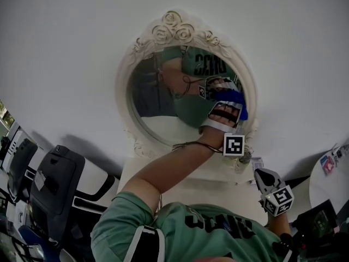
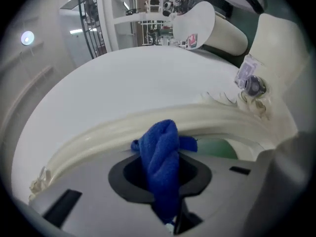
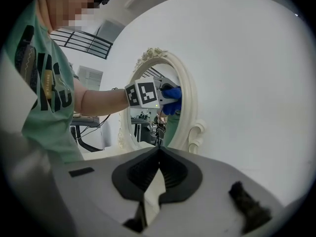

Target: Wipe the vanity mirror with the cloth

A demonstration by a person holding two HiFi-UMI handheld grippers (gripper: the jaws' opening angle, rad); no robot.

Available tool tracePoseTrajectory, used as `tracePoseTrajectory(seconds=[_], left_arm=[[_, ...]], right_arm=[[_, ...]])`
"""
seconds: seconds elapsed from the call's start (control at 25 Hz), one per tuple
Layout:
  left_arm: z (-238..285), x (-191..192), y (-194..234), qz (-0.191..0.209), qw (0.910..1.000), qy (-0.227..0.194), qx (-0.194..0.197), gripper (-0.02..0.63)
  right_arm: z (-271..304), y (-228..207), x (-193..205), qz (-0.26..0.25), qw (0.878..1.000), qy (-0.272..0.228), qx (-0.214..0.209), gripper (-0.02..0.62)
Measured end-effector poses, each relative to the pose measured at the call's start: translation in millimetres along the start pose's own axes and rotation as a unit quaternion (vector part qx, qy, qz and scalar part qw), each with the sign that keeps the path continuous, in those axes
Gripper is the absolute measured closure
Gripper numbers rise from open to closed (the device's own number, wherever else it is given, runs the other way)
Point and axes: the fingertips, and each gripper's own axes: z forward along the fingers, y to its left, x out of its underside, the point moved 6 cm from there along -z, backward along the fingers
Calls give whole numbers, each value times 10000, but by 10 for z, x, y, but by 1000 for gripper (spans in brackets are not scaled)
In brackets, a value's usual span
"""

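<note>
An oval vanity mirror [image 1: 158, 100] in an ornate cream frame [image 1: 173, 27] hangs on the white wall. My left gripper [image 1: 229, 101] is raised to the glass's right side and is shut on a blue cloth [image 1: 233, 97]. In the left gripper view the blue cloth [image 2: 159, 149] bunches between the jaws, against the frame's curved rim [image 2: 98, 137]. My right gripper [image 1: 265, 178] hangs low at the right, away from the mirror. Its jaws [image 3: 159, 151] are shut with nothing held. From there the mirror's frame [image 3: 190, 98], the cloth [image 3: 173, 101] and the left gripper's marker cube [image 3: 143, 94] show.
A white vanity top [image 1: 218, 187] lies below the mirror, with a small clear bottle [image 1: 245, 158] by the frame's lower right. Black office chairs [image 1: 54, 184] stand at the left. A round white table [image 1: 327, 184] with small items is at the right.
</note>
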Motion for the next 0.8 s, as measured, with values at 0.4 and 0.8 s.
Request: tracePoseTrajectory(seconds=[0.4, 0.8], left_arm=[[-411, 320, 94, -703, 9960, -332, 450, 511], [-1602, 2544, -380, -317, 9798, 1882, 605, 511]], right_arm=[[77, 27, -20, -40, 9999, -63, -135, 583], [411, 309, -242, -422, 9971, 49, -637, 583]])
